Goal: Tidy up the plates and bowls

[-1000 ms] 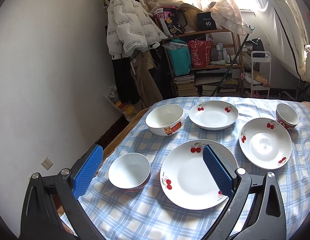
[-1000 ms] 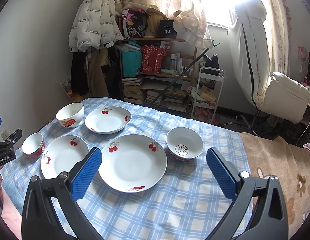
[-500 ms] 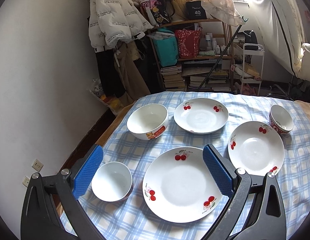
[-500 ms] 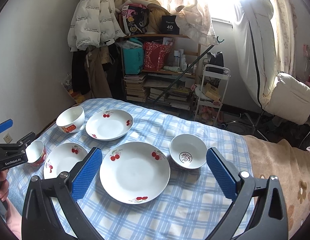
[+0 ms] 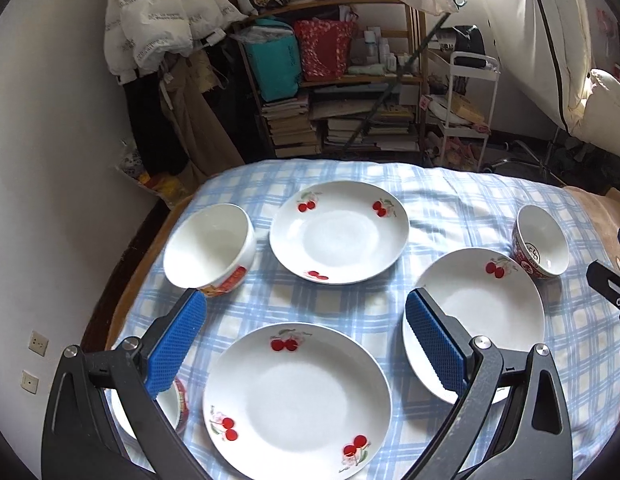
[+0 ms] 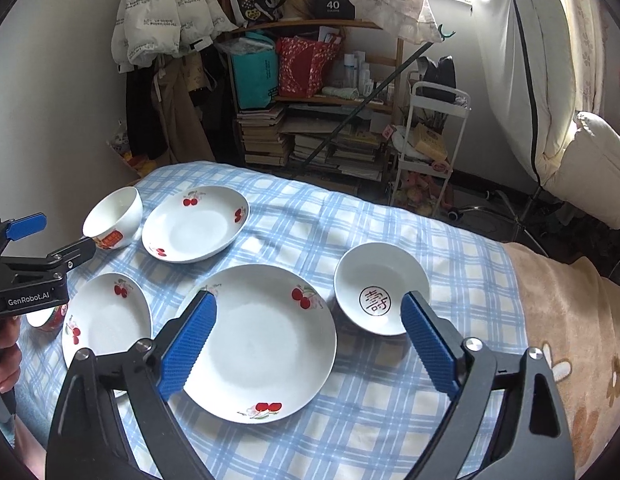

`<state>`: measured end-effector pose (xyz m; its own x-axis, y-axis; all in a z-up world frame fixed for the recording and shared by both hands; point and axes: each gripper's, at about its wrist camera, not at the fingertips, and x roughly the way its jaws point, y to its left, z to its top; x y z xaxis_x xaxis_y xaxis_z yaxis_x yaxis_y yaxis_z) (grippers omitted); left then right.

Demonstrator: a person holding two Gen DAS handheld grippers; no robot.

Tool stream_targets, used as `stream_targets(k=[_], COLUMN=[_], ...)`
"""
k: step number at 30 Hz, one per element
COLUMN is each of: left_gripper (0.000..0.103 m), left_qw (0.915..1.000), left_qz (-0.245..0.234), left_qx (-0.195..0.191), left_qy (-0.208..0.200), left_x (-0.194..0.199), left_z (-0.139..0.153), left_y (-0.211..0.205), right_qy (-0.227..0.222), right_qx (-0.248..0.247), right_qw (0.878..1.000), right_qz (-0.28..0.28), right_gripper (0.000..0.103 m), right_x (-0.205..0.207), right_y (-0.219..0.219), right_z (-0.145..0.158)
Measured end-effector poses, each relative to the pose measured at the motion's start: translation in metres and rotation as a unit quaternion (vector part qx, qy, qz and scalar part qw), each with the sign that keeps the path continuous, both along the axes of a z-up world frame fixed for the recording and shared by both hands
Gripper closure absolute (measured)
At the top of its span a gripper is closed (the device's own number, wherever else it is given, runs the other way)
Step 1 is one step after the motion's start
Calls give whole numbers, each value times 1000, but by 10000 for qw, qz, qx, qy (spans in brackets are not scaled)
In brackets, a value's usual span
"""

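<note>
White plates [image 5: 298,396] — both grippers [image 6: 306,340] agape

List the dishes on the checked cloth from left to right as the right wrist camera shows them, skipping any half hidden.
White bowl with red label → small cherry plate → deep cherry plate → large cherry plate → bowl with the black character.

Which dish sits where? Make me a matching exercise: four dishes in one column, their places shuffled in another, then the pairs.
Dishes
1. bowl with black character
2. white bowl with red label
3. largest plate
4. small red bowl

Places
a. partly hidden behind the left gripper
b. nearest the brown blanket
c. far left, beside the deep plate
d. directly before the open right gripper

Pairs: 1-b, 2-c, 3-d, 4-a
</note>
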<state>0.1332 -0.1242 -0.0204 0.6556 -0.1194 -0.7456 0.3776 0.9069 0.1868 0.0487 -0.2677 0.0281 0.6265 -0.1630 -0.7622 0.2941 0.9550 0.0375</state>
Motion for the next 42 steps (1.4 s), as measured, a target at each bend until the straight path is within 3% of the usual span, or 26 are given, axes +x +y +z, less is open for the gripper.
stream_targets(k=[6,13,21,26,29,31,36,42], left_gripper=[4,4,4,4,4,14,42,58], left_qw=[9987,9954,9882,9775,9759,9732,9672,9687], left_qz=[-223,-388,-550,-847,-906,-932,-756,-593], left_qx=[38,200,497,457,546,569,423,208], left_qy=[446,848,1343,1877,1909,2024,2389,2402], left_x=[16,25,38,40,38,37,43,44], left_z=[-36,-68,-99,-117,-124,-130,-145,-144], left_y=[-23,-48,-71,-84,-90,-93,-91,-84], right_qy=[280,593,1041,1277,1356,1409,1494,1478], right_qx=[233,408,671,894,1003,1135,1268,1418], right_qw=[9993,9974,9923,9878,9857,9835,9804,9788], right_qz=[21,7,34,-69,-78,-58,-211,-91], right_gripper=[8,29,29,29,31,47,73,89], right_x=[7,15,15,15,17,21,25,30], right_y=[-10,-17,-28,-38,-43,-46,-52,-50], right_z=[-28,-58,-86,-104,-111,-117,-128,-131])
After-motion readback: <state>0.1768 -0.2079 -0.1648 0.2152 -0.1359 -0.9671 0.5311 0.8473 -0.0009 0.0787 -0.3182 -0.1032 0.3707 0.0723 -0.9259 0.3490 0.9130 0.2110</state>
